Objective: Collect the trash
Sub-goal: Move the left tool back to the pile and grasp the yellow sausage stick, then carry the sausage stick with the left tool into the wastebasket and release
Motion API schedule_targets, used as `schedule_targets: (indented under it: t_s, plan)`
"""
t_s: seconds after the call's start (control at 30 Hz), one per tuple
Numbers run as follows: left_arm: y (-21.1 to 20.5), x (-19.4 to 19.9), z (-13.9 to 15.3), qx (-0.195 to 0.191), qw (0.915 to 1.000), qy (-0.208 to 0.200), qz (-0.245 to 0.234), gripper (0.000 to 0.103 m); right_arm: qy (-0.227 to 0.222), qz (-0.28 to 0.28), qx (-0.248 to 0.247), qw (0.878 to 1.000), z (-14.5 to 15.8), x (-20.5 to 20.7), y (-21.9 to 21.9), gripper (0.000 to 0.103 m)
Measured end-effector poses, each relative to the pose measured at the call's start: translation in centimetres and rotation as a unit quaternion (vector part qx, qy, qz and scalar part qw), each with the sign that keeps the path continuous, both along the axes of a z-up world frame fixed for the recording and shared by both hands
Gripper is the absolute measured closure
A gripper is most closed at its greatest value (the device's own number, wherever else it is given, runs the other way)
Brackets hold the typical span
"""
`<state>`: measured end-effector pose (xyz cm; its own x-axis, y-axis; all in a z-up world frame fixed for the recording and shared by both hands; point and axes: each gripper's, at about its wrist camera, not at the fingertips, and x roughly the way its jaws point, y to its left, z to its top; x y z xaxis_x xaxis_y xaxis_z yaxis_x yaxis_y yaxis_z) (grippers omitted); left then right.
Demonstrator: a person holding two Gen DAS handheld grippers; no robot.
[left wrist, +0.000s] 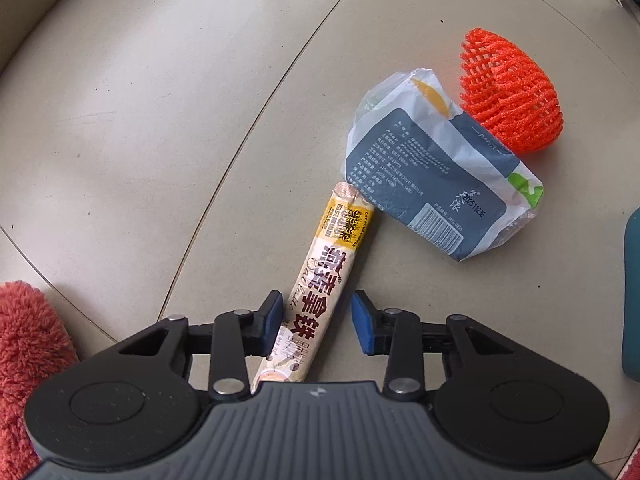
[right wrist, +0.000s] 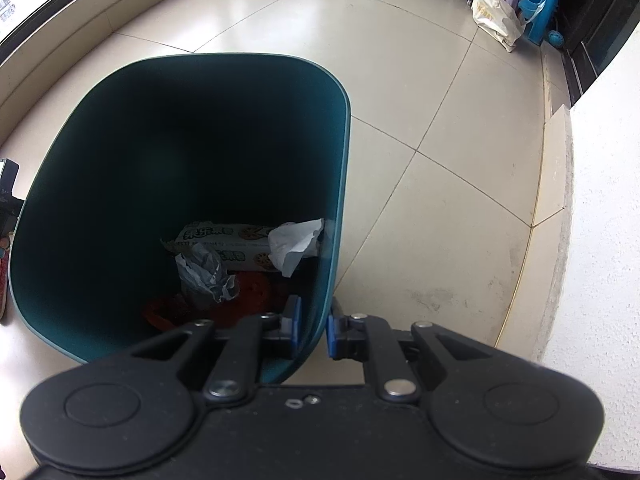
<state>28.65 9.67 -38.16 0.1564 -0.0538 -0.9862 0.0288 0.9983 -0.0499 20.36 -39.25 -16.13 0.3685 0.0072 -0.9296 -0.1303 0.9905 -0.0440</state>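
While it lies flat on the pale tiled floor (left wrist: pixel 160 100), a long, narrow coffee sachet (left wrist: pixel 320 280), cream and yellow with dark lettering, has its near end between the two blue-padded fingers of the left gripper (left wrist: pixel 316 322). The left pad touches the sachet's edge; the right pad stands clear of it, with a gap of bare tile between, so the tongs are partly spread and not yet pinching. Its far end touches a crumpled blue and white tissue packet (left wrist: pixel 436 184), and just beyond that sits an orange foam fruit net (left wrist: pixel 512 96). A red fluffy slipper (left wrist: pixel 28 344) shows at the lower left.

To finish this pick well, it is likely best to shift the left gripper slightly so the sachet sits centred, then close across its narrow width and lift straight up, so the packet beside it is not dragged along.

Off to the side, the right gripper (right wrist: pixel 313 328) is pinching the near wall of a dark teal bin (right wrist: pixel 120 100), one pad inside and one outside. Inside lie a biscuit box (right wrist: pixel 224 240), white crumpled paper (right wrist: pixel 296 244) and a grey wrapper (right wrist: pixel 204 276).
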Motion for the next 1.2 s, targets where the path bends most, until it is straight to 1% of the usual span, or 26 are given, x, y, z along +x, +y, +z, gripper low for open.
schedule_targets:
  t_s: [0.2, 0.37, 0.47, 0.7, 0.83, 0.9, 1.03, 1.2]
  plan:
    - [0.5, -0.7, 0.1, 0.013, 0.9998, -0.009, 0.007, 0.075, 0.000, -0.001, -0.002, 1.000, 0.0, 0.0, -0.1, 0.091]
    - [0.0, -1.1, 0.5, 0.022, 0.9996, -0.012, 0.009, 0.077, -0.002, -0.004, -0.002, 1.000, -0.1, 0.0, -0.1, 0.091]
    - [-0.1, -1.4, 2.4, 0.021, 0.9996, -0.018, 0.010, 0.077, -0.004, -0.005, 0.000, 1.000, -0.1, -0.1, -0.2, 0.091]
    - [-0.6, -2.7, 8.6, 0.008, 0.9986, -0.044, 0.030, 0.077, -0.013, -0.009, 0.010, 1.000, 0.1, -0.6, -0.7, 0.093]
    - [-2.1, -3.3, 13.3, -0.001, 0.9979, -0.060, 0.023, 0.077, -0.023, -0.008, 0.013, 1.000, 0.2, -1.1, -0.9, 0.094]
    - [-3.4, -3.8, 15.8, -0.003, 0.9973, -0.069, 0.024, 0.077, -0.027, -0.001, 0.008, 1.000, 0.2, -1.3, -0.7, 0.094]
    - [-6.1, -4.7, 20.4, -0.019, 0.9955, -0.089, 0.027, 0.077, -0.032, -0.006, 0.014, 0.999, 0.0, -1.6, -0.8, 0.094]
    - [-11.0, -5.9, 26.6, -0.022, 0.9932, -0.114, 0.002, 0.077, -0.037, -0.001, 0.015, 0.999, -0.1, -1.8, -1.0, 0.095]
